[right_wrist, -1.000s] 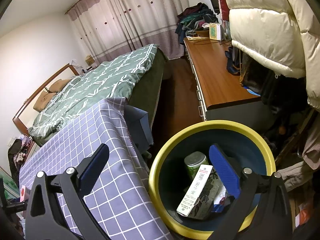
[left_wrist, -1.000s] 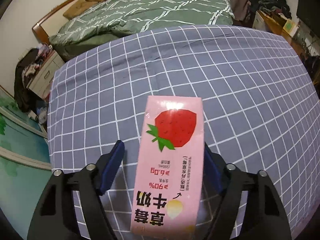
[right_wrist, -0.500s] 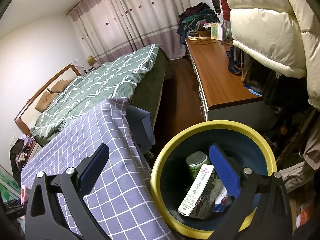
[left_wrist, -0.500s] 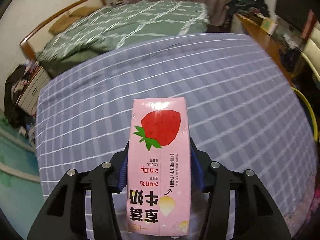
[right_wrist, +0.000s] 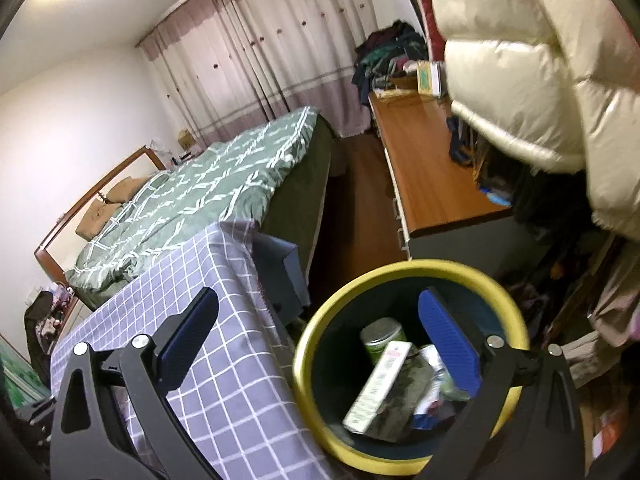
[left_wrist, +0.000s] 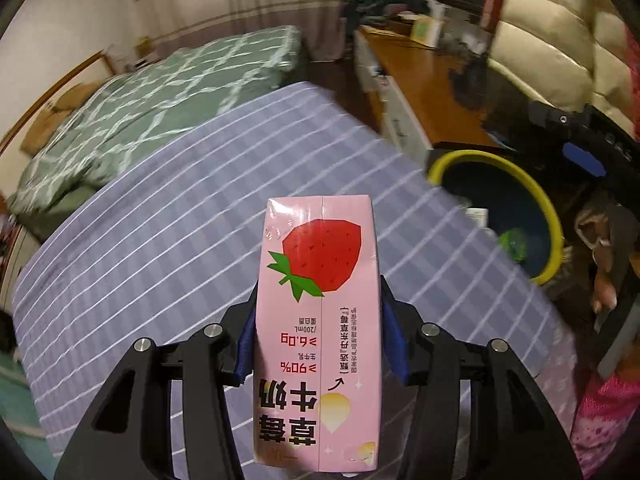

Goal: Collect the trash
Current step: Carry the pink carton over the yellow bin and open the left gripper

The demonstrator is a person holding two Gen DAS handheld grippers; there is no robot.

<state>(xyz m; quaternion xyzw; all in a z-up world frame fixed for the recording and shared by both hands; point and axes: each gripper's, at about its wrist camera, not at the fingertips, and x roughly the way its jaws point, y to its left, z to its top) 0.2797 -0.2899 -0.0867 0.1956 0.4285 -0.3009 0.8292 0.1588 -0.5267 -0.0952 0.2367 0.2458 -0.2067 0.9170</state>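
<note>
My left gripper [left_wrist: 318, 320] is shut on a pink strawberry milk carton [left_wrist: 320, 304], held lifted above the checked blue-grey tablecloth [left_wrist: 160, 240]. The yellow-rimmed dark bin [left_wrist: 548, 216] stands off the table's right edge. In the right wrist view my right gripper [right_wrist: 320, 332] is open and empty above the bin [right_wrist: 308, 344], which holds a green can [right_wrist: 380, 336], a white box [right_wrist: 380, 388] and other wrappers. The right gripper also shows in the left wrist view [left_wrist: 580, 156], above the bin.
A bed with a green quilt [right_wrist: 208, 184] lies beyond the table. A wooden desk [right_wrist: 432, 168] runs along the right, with a cream padded jacket [right_wrist: 540, 60] hanging over it. A dark box [right_wrist: 280, 272] sits between table and bed.
My left gripper closed on the carton, lifted it and swung right, so the bin has come into its view. My right gripper stayed open and shifted slightly over the bin.
</note>
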